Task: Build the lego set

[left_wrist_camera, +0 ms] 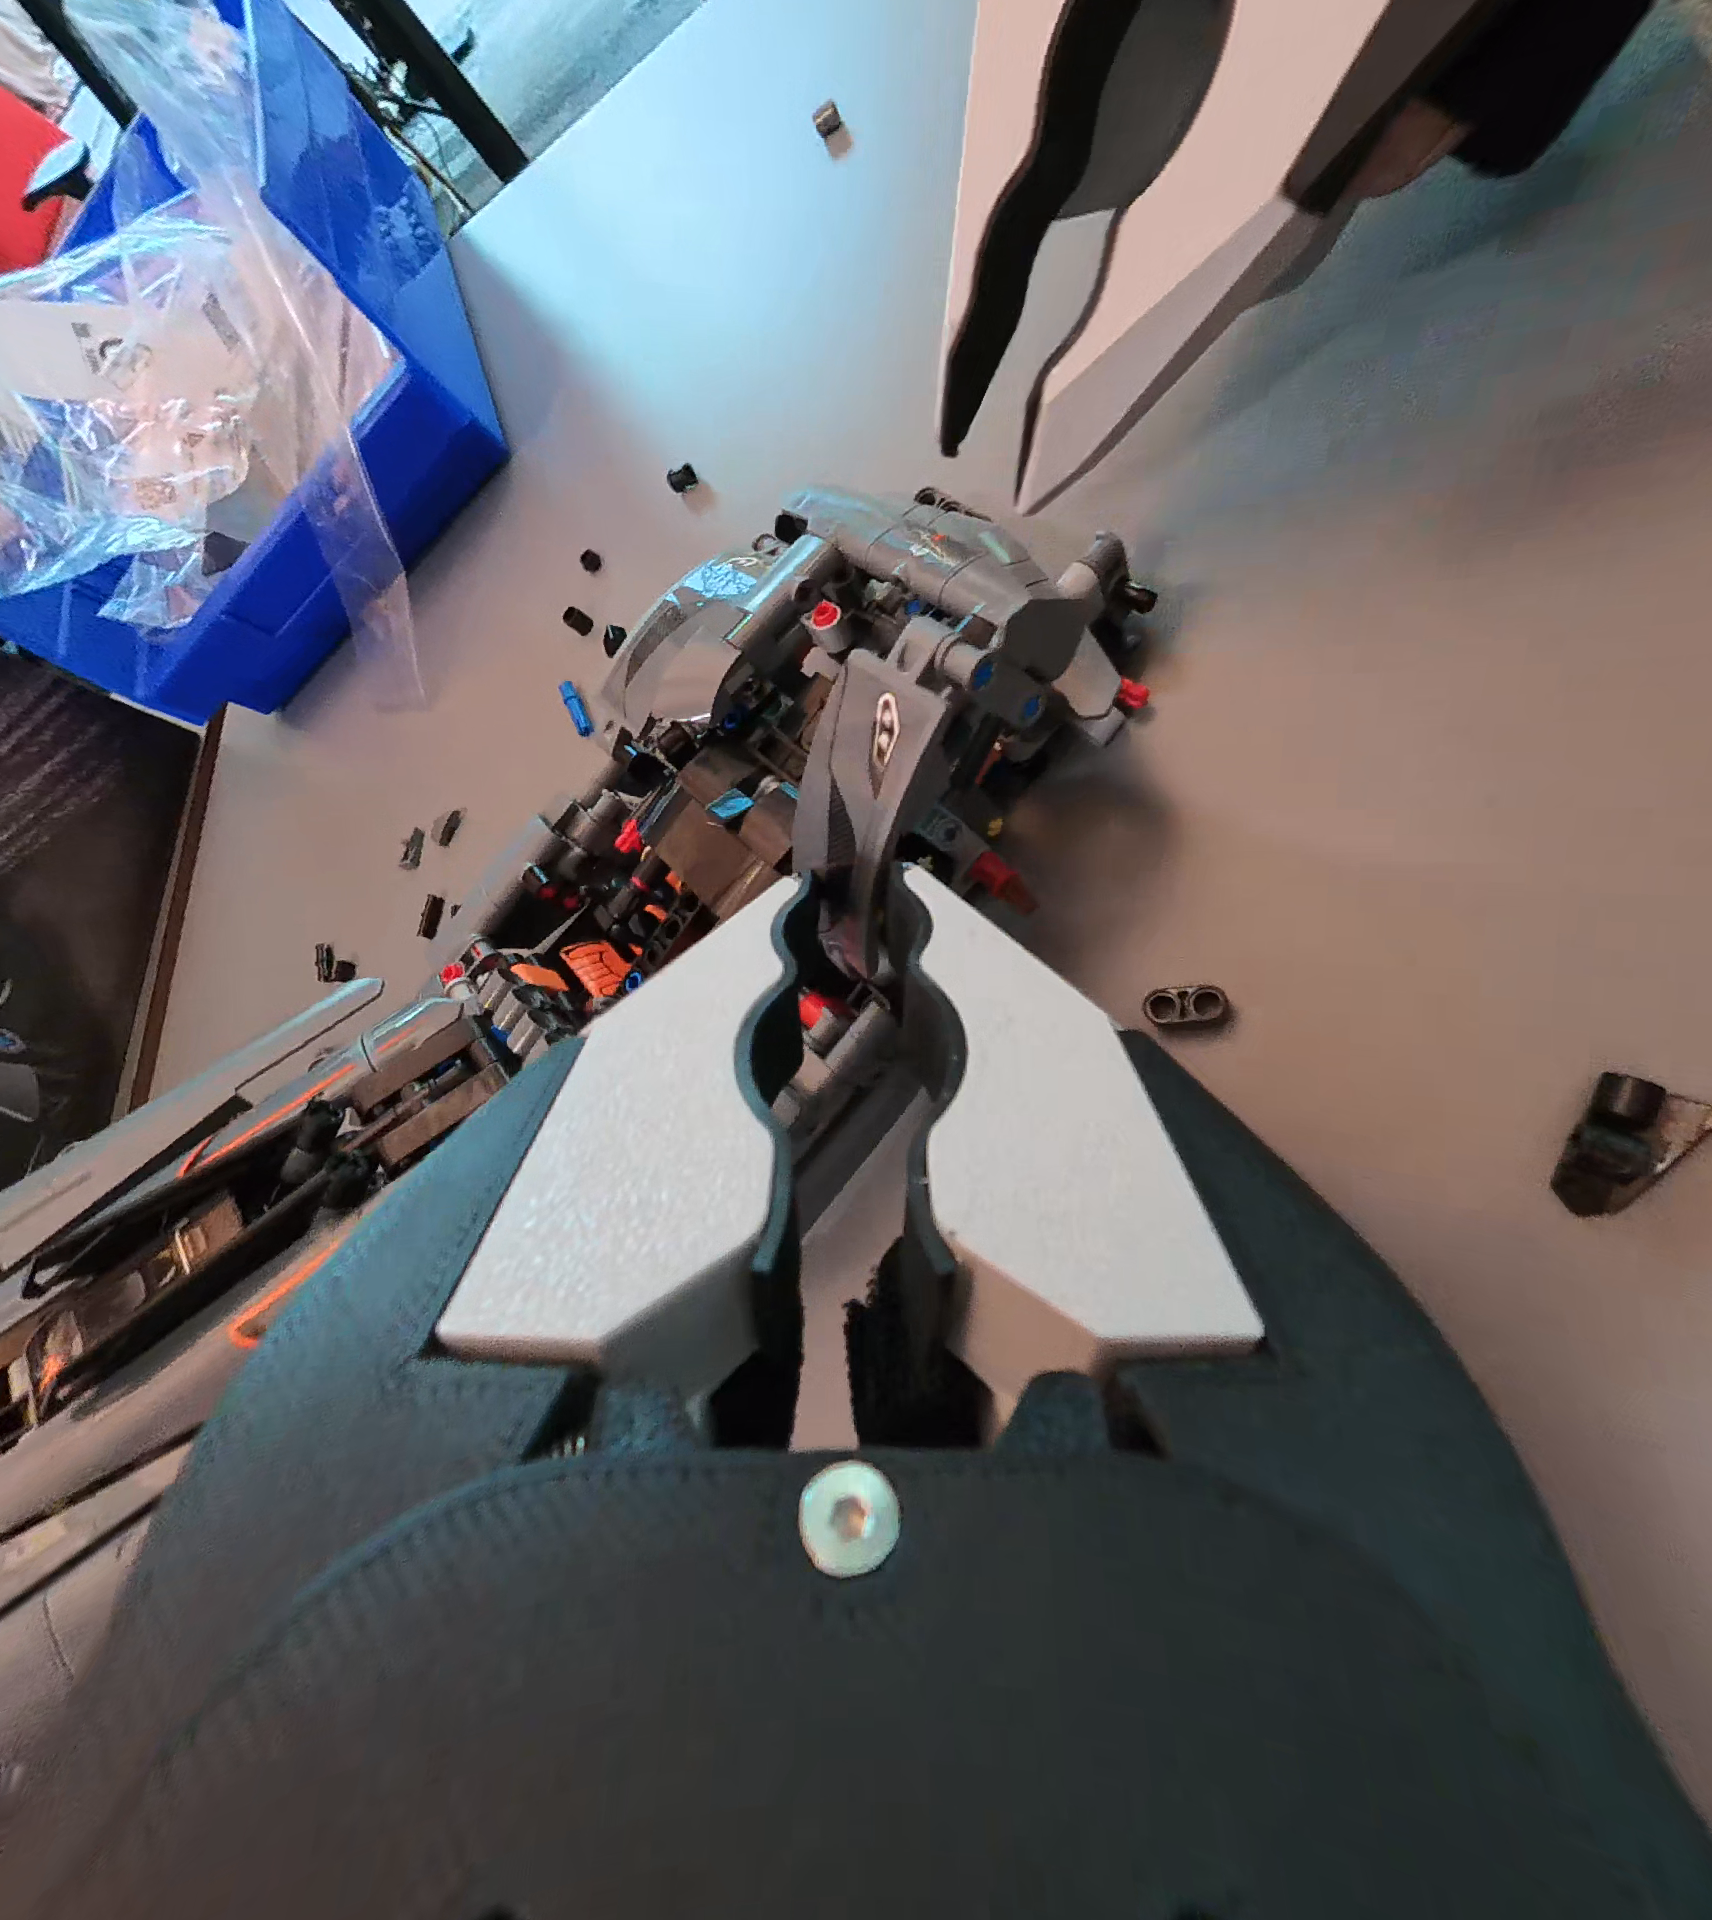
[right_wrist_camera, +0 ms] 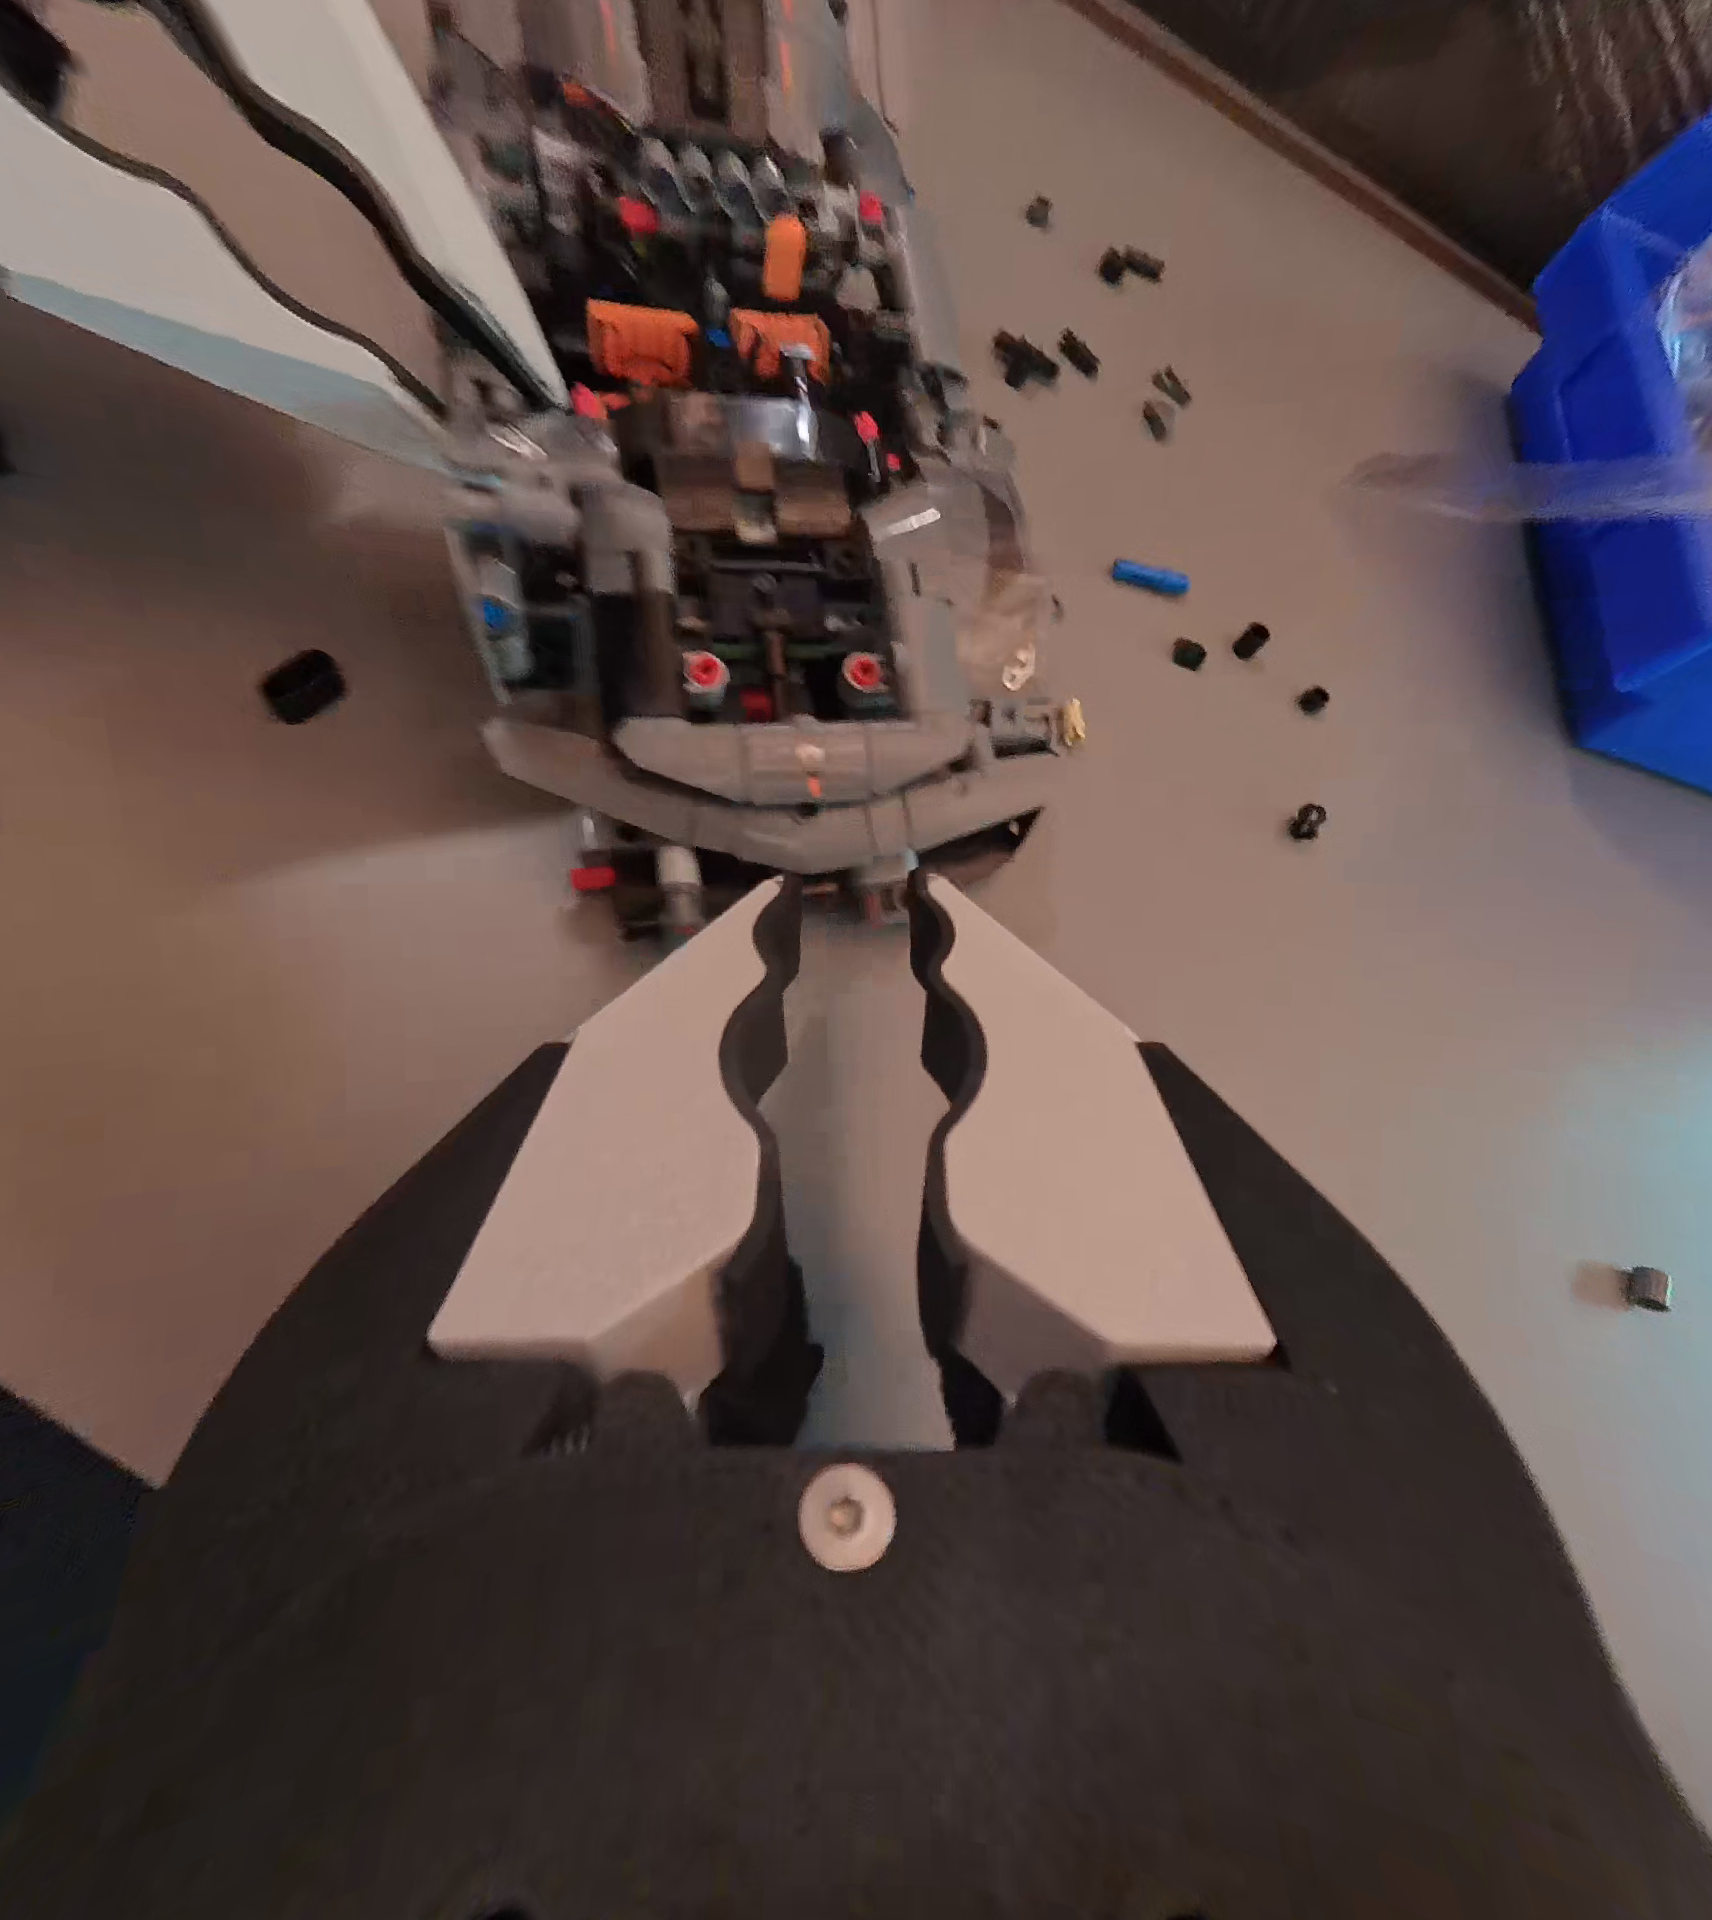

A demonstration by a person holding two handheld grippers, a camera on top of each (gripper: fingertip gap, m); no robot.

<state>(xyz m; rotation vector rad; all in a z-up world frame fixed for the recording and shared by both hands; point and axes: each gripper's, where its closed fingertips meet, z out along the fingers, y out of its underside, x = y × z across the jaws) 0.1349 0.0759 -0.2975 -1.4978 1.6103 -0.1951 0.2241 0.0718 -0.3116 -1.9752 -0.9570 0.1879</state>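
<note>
The partly built grey lego car (left_wrist_camera: 748,748) lies on the white table (left_wrist_camera: 1454,727), with orange seats and red and blue pins showing inside. My left gripper (left_wrist_camera: 857,909) is shut on a curved grey fender panel (left_wrist_camera: 873,748) that stands up from the car's side. My right gripper (right_wrist_camera: 850,896) is open, its tips just at the car's grey nose (right_wrist_camera: 779,779); nothing sits between the fingers. The right gripper also shows in the left wrist view (left_wrist_camera: 987,473), above the car's front. The left gripper also shows in the right wrist view (right_wrist_camera: 436,395), beside the car. The right wrist view is blurred.
Loose black pins (left_wrist_camera: 582,623) and a blue pin (left_wrist_camera: 573,709) lie left of the car. A black two-hole beam (left_wrist_camera: 1187,1006) and a dark wedge piece (left_wrist_camera: 1621,1143) lie to its right. A blue bin (left_wrist_camera: 312,603) holds clear plastic bags (left_wrist_camera: 135,384). The table edge (left_wrist_camera: 171,894) runs nearby. My hands' fingertips stand some 10 centimetres from each other.
</note>
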